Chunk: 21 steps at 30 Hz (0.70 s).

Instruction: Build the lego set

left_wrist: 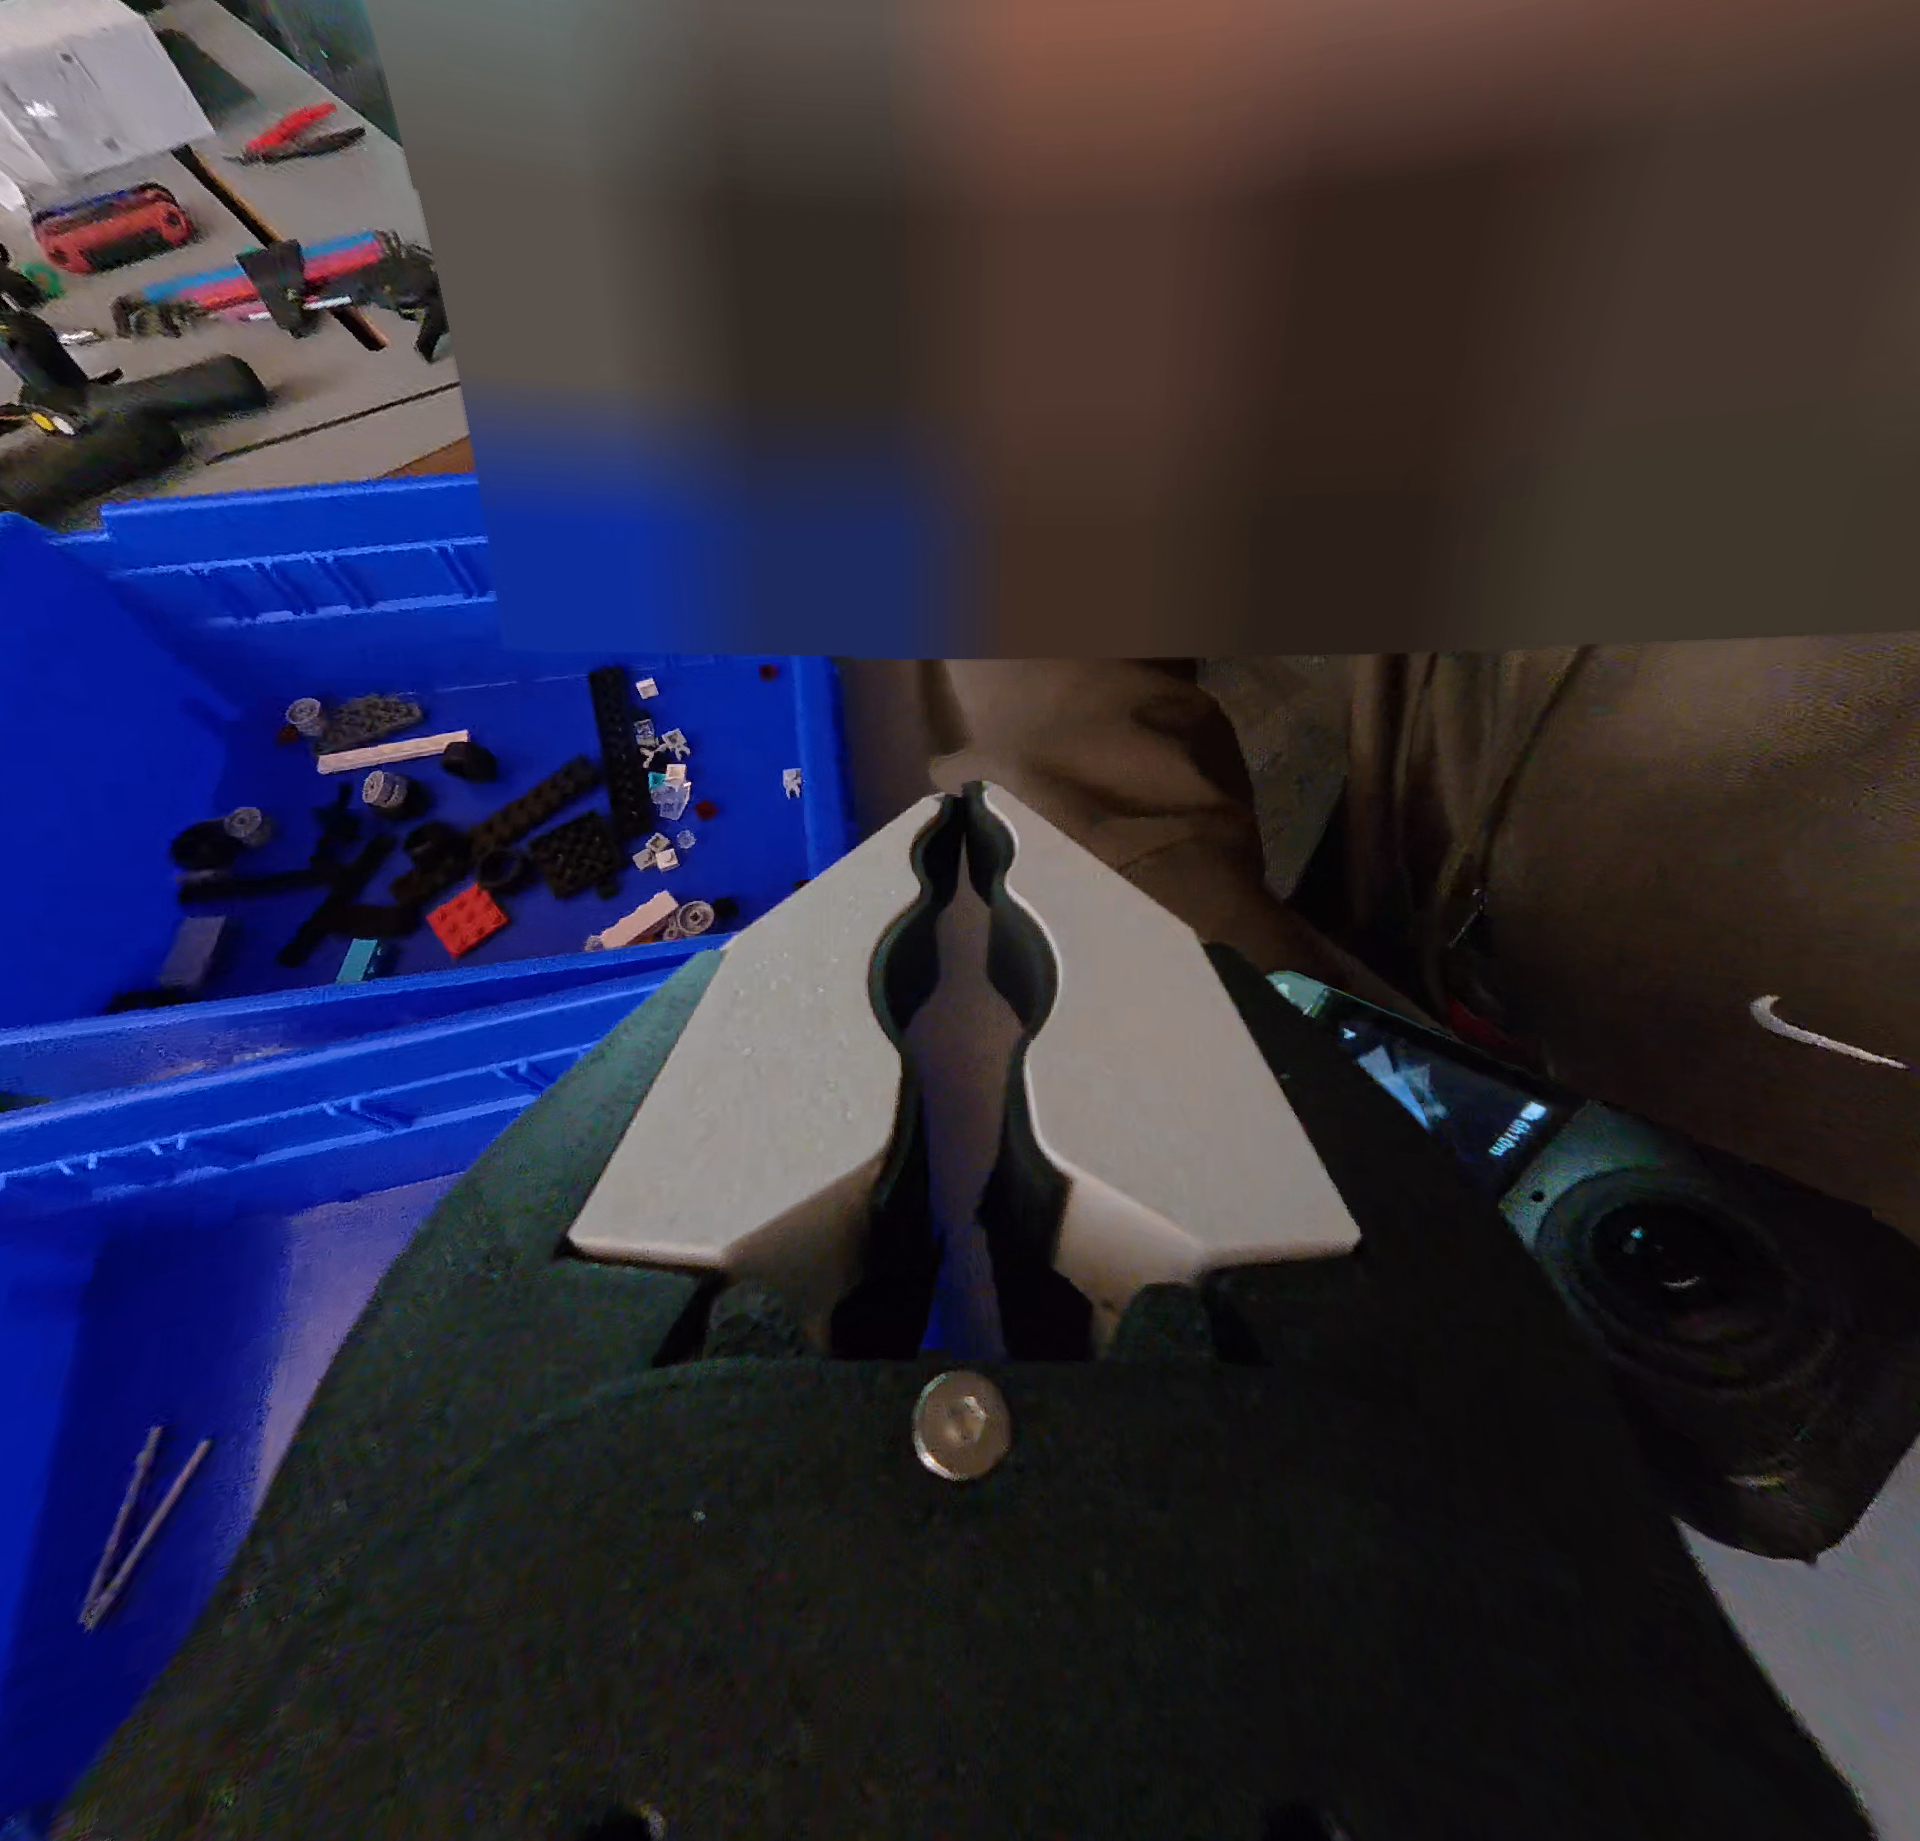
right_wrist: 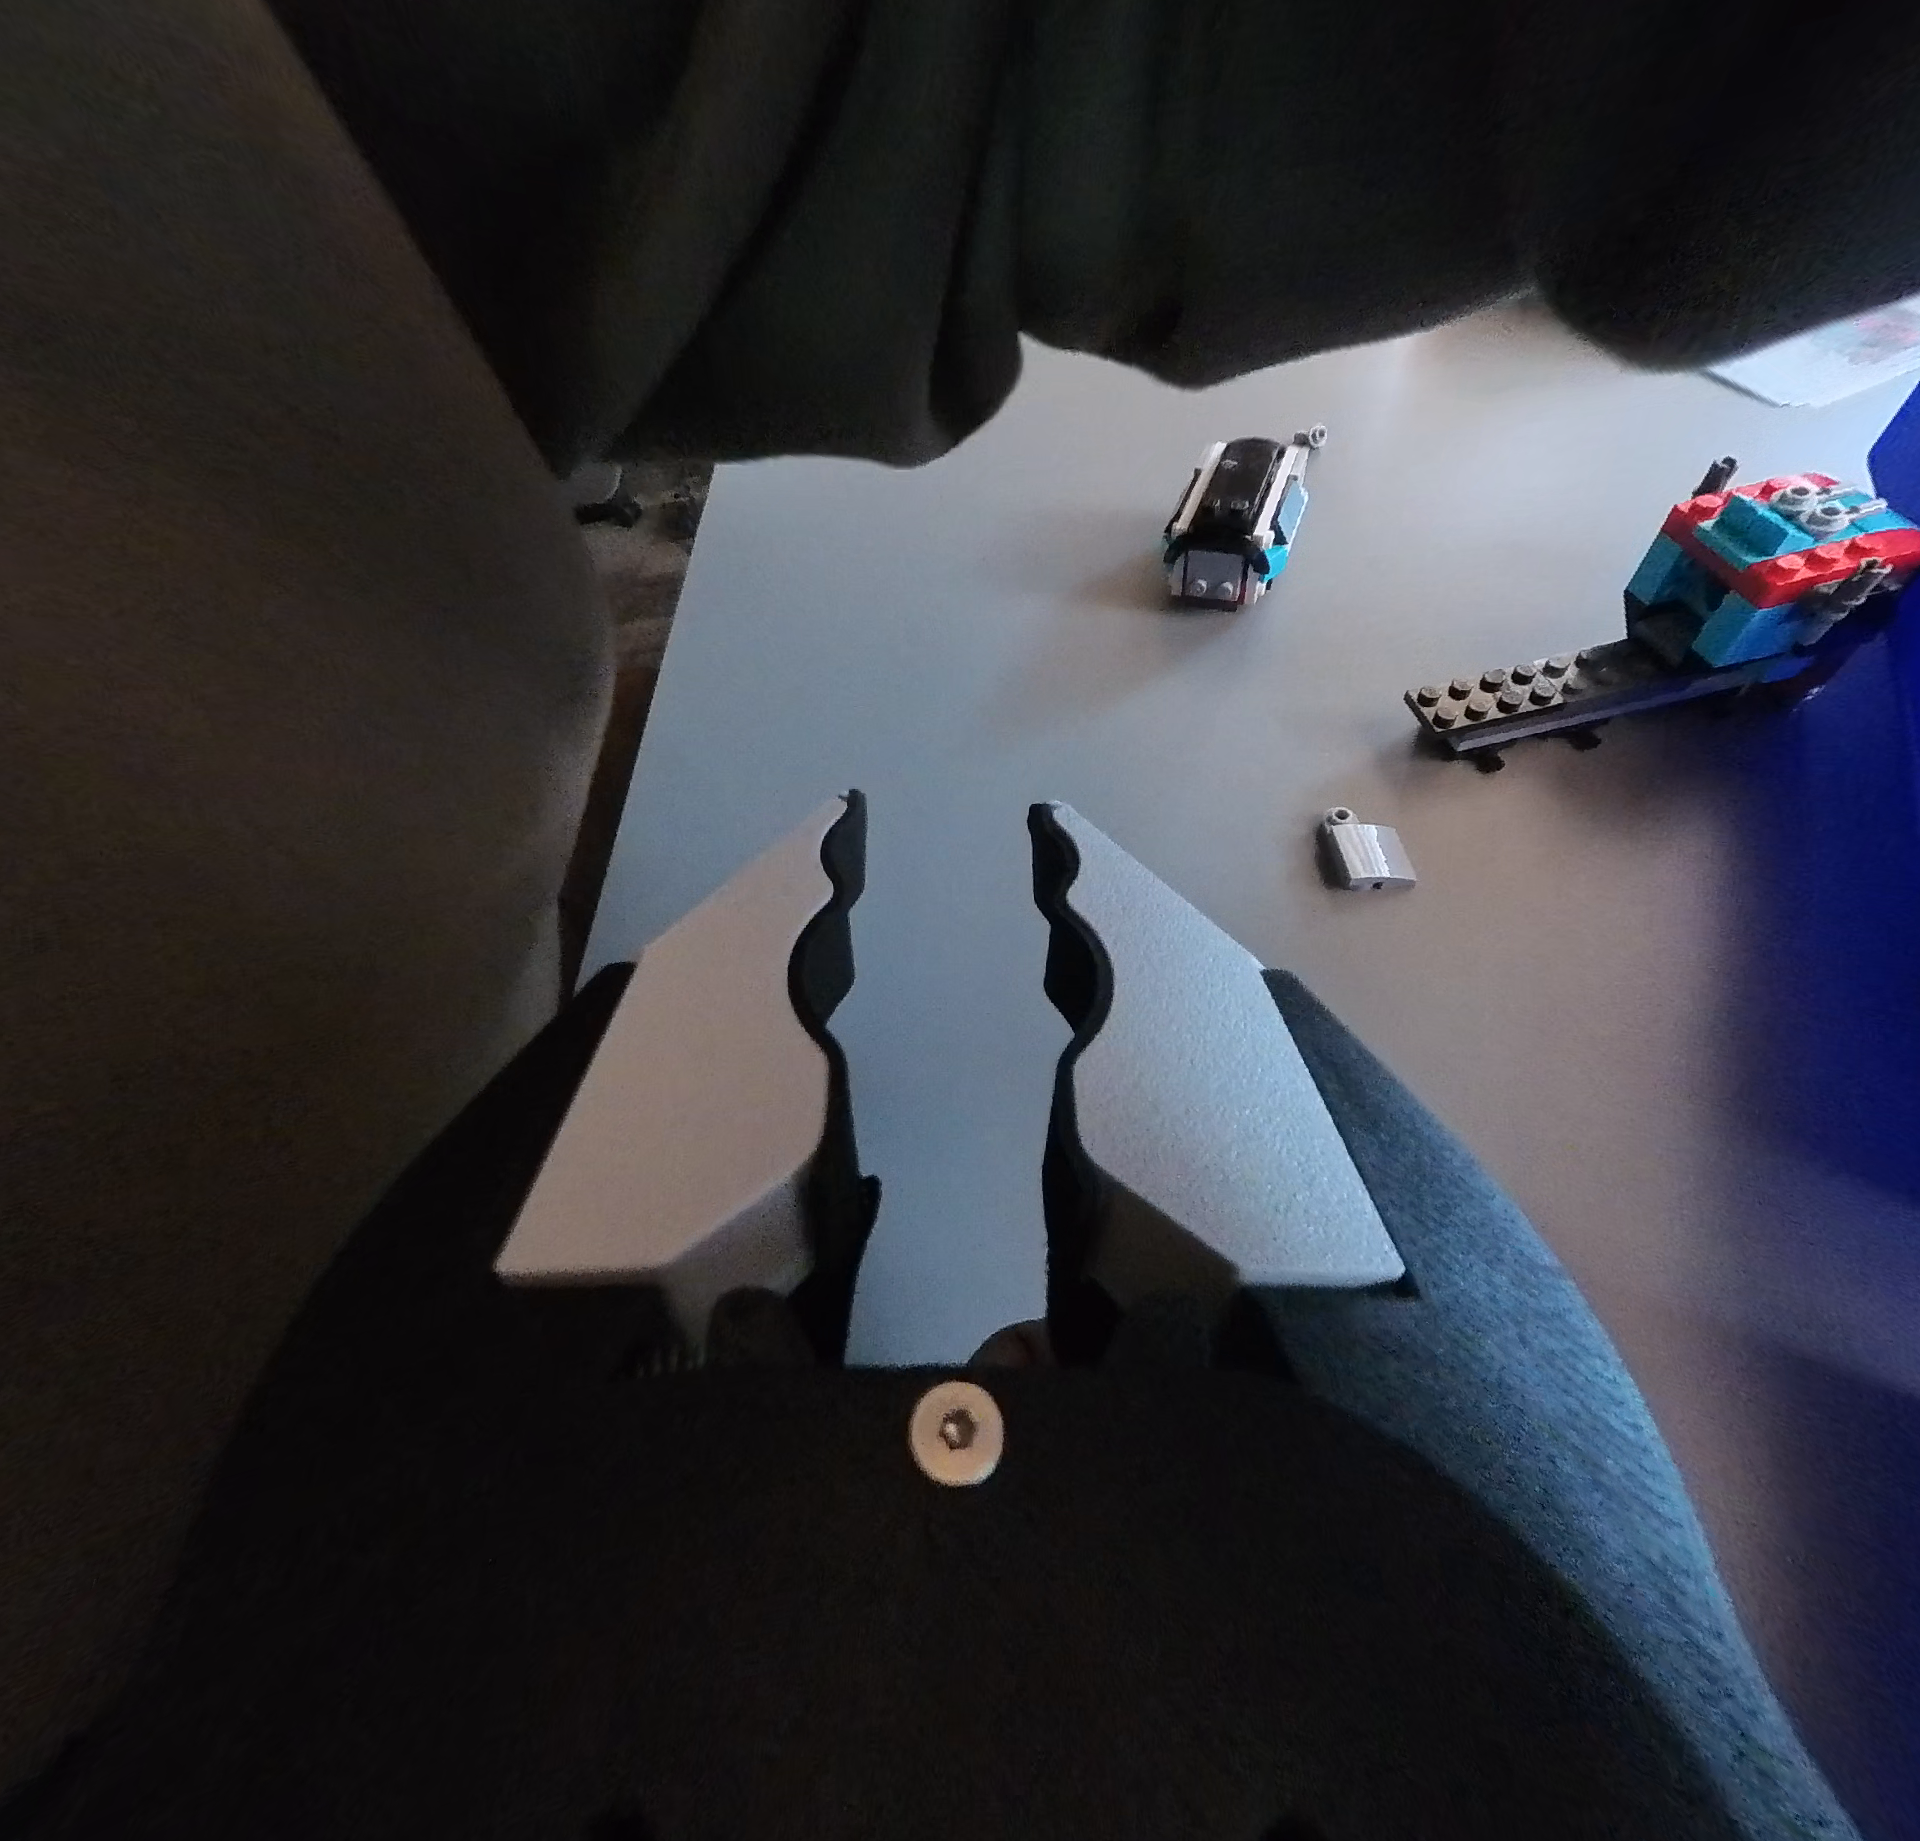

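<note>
My left gripper (left_wrist: pixel 961 799) is shut, its fingertips touching, and I see nothing between them. It hovers beside the right rim of a blue bin (left_wrist: pixel 312 565) that holds several loose bricks, mostly black (left_wrist: pixel 540 825), plus a red plate (left_wrist: pixel 468 921). My right gripper (right_wrist: pixel 945 794) is open and empty above the grey table (right_wrist: pixel 935 596). A grey curved brick (right_wrist: pixel 1366 851) lies to its right. Farther off stand a small black, white and teal build (right_wrist: pixel 1236 524) and a larger red and teal build on a dark studded plate (right_wrist: pixel 1766 586).
A person in brown clothing (left_wrist: pixel 1558 856) is close behind the left gripper. The other gripper's camera (left_wrist: pixel 1683 1272) shows at the right. Grey tweezers (left_wrist: pixel 145 1521) lie in a nearer blue compartment. Tools lie on a far table (left_wrist: pixel 260 285). The table's left edge (right_wrist: pixel 644 752) is near my right gripper. The tips of one gripper are about 25 cm away from the tips of the other.
</note>
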### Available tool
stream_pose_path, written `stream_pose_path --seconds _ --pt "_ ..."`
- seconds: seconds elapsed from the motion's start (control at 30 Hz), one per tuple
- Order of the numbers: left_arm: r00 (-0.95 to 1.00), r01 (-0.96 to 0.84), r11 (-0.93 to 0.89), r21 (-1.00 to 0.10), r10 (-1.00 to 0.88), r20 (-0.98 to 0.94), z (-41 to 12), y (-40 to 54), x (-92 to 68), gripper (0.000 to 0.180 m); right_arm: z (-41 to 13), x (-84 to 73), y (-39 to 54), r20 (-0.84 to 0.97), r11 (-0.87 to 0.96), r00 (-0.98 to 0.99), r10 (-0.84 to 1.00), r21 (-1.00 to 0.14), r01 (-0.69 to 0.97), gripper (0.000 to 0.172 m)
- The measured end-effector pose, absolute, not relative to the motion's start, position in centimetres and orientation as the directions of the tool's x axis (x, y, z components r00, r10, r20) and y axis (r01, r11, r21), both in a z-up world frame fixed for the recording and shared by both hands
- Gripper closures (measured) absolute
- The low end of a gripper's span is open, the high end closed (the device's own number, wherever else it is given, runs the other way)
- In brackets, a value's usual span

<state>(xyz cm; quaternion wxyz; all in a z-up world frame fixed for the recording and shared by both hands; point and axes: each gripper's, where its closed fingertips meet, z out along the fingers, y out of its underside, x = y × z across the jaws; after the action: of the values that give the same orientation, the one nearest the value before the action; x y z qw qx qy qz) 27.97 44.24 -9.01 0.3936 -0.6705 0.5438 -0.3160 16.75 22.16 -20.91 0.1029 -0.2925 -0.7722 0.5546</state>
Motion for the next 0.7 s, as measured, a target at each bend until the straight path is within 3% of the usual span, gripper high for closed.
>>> stream_pose_path --seconds 0.7 --pt "0.289 -0.453 -0.154 -0.878 -0.957 0.019 -9.1 44.1 26.7 0.180 -21.0 16.9 22.1 -0.163 0.224 -0.812 0.561 -0.914 0.338 0.139"
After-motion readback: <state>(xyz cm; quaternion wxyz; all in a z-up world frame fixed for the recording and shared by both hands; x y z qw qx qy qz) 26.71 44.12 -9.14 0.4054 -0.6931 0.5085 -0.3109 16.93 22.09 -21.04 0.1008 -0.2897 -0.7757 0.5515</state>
